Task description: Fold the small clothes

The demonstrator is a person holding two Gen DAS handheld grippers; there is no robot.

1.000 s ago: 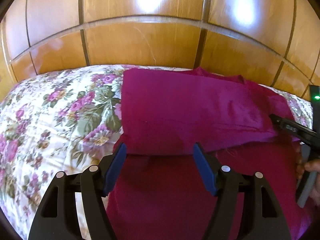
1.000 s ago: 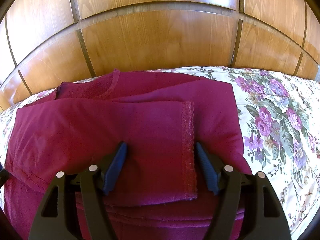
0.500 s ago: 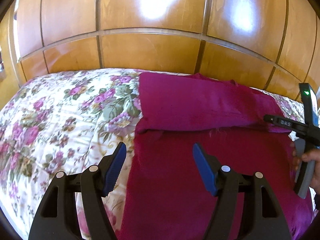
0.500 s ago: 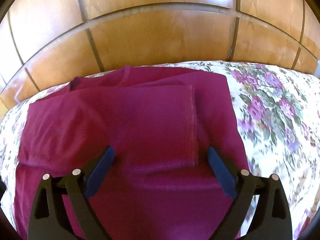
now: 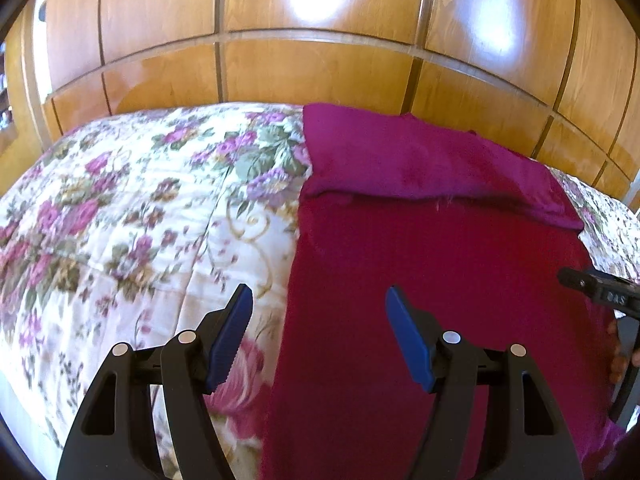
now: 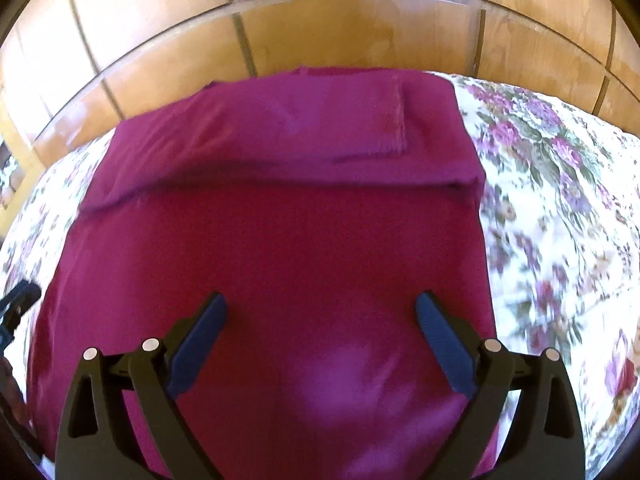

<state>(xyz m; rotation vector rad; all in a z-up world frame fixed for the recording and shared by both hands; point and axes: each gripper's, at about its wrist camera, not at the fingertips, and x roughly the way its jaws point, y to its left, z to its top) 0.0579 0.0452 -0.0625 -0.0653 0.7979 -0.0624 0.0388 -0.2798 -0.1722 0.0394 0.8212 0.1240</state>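
- The jaws of the left gripper [image 5: 318, 336] stand apart with nothing clamped between them; the blue pads [image 5: 408, 344] press on no cloth.
- The left gripper hangs over the left edge of the magenta garment [image 5: 420, 280]: its left finger is over the floral bedspread [image 5: 120, 220], its right finger over the cloth.
- The jaws of the right gripper [image 6: 320, 344] are spread very wide, released, and grasp nothing; the cloth lies below and between them, and its pads [image 6: 198, 344] are clear of it.
- The right gripper shows in the left wrist view as a dark tip [image 5: 596, 292] at the right edge, with part of a hand [image 5: 618, 356] behind it.
- In the right wrist view the left gripper's dark tip [image 6: 16, 304] appears at the left edge, beside the garment's left side.
- The magenta garment [image 6: 280, 248] lies flat on the bed, spread from the near edge of both views to the far side by the wooden headboard [image 5: 320, 68].
- Its far part is folded over into a band [image 6: 288, 140] across the width, a raised fold edge running left to right.
- On that band a smaller folded layer lies, its hemmed edge [image 6: 402, 120] running near to far, right of the middle.
- The floral bedspread [image 6: 560, 220] shows on both sides of the garment.
- The right wrist view is somewhat blurred.
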